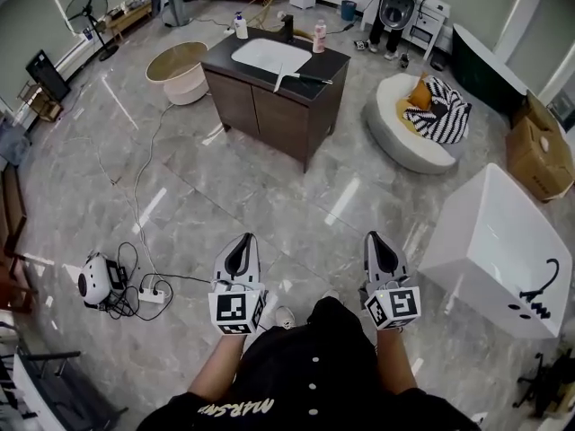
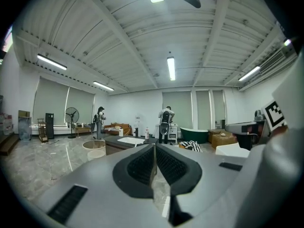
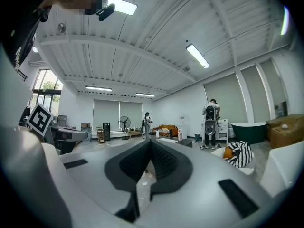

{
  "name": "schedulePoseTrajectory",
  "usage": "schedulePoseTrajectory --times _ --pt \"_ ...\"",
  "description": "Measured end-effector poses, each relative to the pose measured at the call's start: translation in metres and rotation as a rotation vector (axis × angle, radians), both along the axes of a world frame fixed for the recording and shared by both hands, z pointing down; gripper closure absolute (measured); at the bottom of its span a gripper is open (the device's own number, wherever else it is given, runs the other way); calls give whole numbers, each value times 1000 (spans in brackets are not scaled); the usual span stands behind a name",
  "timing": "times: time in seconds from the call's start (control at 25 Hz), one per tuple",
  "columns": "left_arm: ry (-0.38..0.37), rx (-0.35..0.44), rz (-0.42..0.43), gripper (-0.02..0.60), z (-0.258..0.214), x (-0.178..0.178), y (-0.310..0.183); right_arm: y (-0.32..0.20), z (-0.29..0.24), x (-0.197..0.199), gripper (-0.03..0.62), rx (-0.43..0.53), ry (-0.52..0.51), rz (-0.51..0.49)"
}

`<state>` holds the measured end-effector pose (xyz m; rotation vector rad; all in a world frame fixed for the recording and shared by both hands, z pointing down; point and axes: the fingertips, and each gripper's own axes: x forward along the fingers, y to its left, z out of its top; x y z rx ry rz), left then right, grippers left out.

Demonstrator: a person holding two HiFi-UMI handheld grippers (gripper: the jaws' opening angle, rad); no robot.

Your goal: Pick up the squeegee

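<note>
The squeegee (image 1: pixel 301 77), with a black handle and a pale blade, lies on the dark counter of a vanity cabinet (image 1: pixel 269 106), beside the white sink (image 1: pixel 268 56). The cabinet stands well ahead of me across the grey marble floor. My left gripper (image 1: pixel 244 238) and right gripper (image 1: pixel 378 235) are held side by side low in the head view, both pointing toward the cabinet and far from it. Each is shut with nothing between its pads. The left gripper (image 2: pixel 154 148) view shows the cabinet (image 2: pixel 124 141) small in the distance. The right gripper (image 3: pixel 151 144) view shows the same.
A large white tub (image 1: pixel 499 241) stands close on my right. A round white seat with a striped cushion (image 1: pixel 418 115) sits right of the cabinet and a round basin (image 1: pixel 178 68) left of it. Cables and a power strip (image 1: pixel 148 293) lie at left. A person (image 1: pixel 400 7) stands at the back.
</note>
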<state>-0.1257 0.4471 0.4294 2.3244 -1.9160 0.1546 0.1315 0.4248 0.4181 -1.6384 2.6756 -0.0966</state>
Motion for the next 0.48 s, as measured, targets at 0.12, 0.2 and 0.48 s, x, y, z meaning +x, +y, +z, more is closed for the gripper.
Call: schedulePoseTrajectory --times 0.12,0.2,0.48 --pt "6 -7 12 561 4 5 -13 -10 6 1 597 -17 5 -4" --pt "7 -12 18 561 7 9 -26 -22 8 3 597 -19 -6 -3" --pt "8 -26 12 561 9 15 -85 -86 8 7 597 -9 5 -24"
